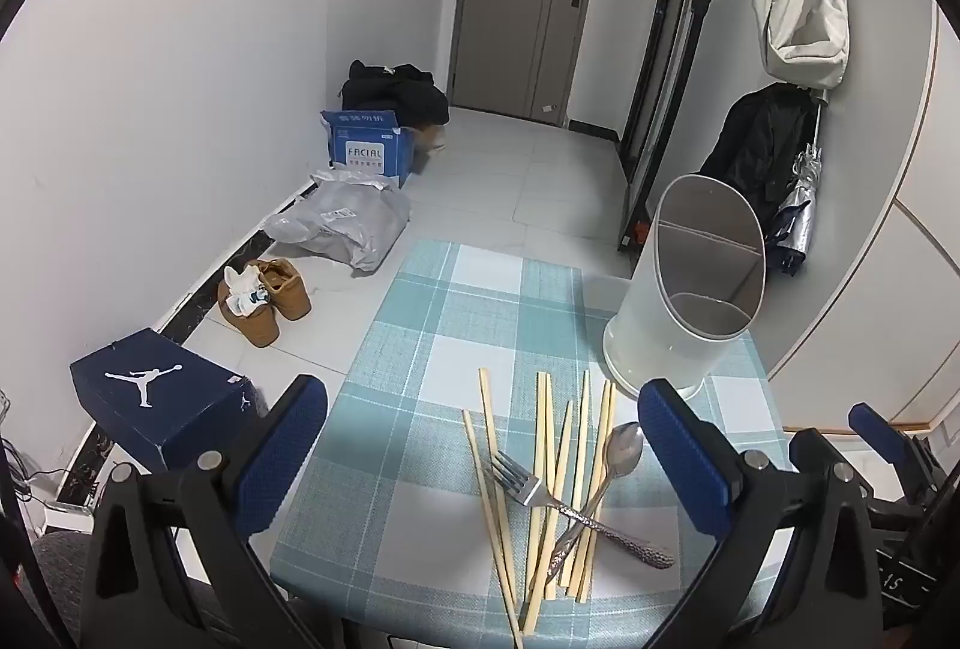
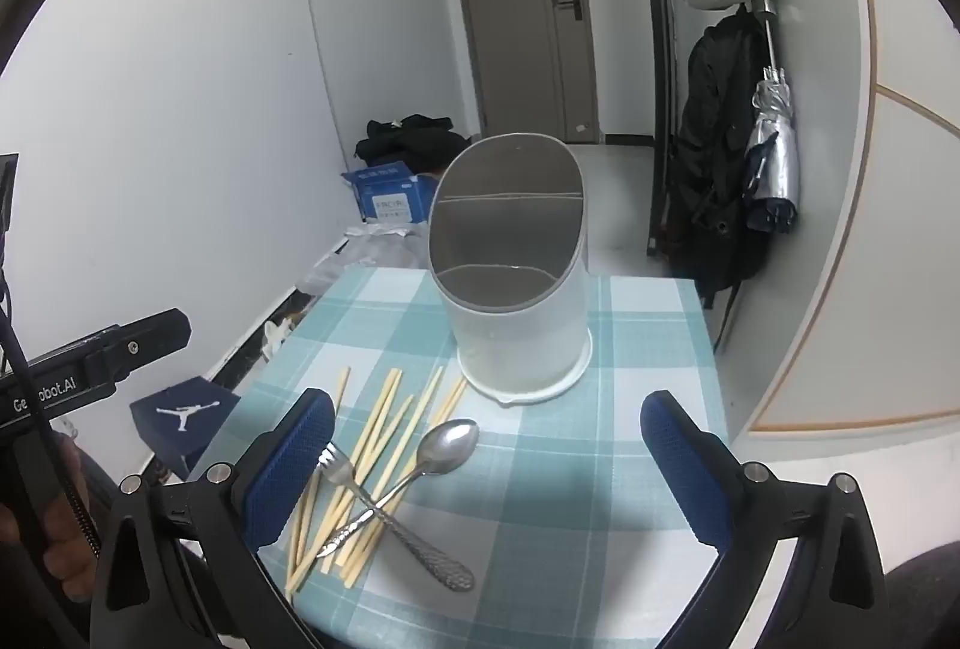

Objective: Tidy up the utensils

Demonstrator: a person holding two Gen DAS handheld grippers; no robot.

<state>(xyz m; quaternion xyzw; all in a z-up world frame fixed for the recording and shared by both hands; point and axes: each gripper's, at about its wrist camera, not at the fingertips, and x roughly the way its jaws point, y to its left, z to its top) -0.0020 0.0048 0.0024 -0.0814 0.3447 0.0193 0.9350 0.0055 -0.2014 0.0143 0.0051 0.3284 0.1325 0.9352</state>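
Note:
Several wooden chopsticks (image 1: 549,475) lie in a loose pile on the checked table (image 1: 420,349), with a metal fork (image 1: 522,484) and a metal spoon (image 1: 621,448) crossed on top. A white utensil holder (image 1: 684,289) with divided compartments stands upright behind them. My left gripper (image 1: 480,445) is open above the pile, holding nothing. In the right wrist view the chopsticks (image 2: 384,445), fork (image 2: 336,469), spoon (image 2: 447,445) and holder (image 2: 516,283) show. My right gripper (image 2: 486,457) is open and empty above the table (image 2: 630,349), the pile by its left finger.
On the floor left of the table are a dark blue shoe box (image 1: 162,397), brown shoes (image 1: 264,298), a grey parcel bag (image 1: 348,223) and a blue carton (image 1: 369,145). Bags, a coat and an umbrella (image 2: 774,157) hang at the right wall.

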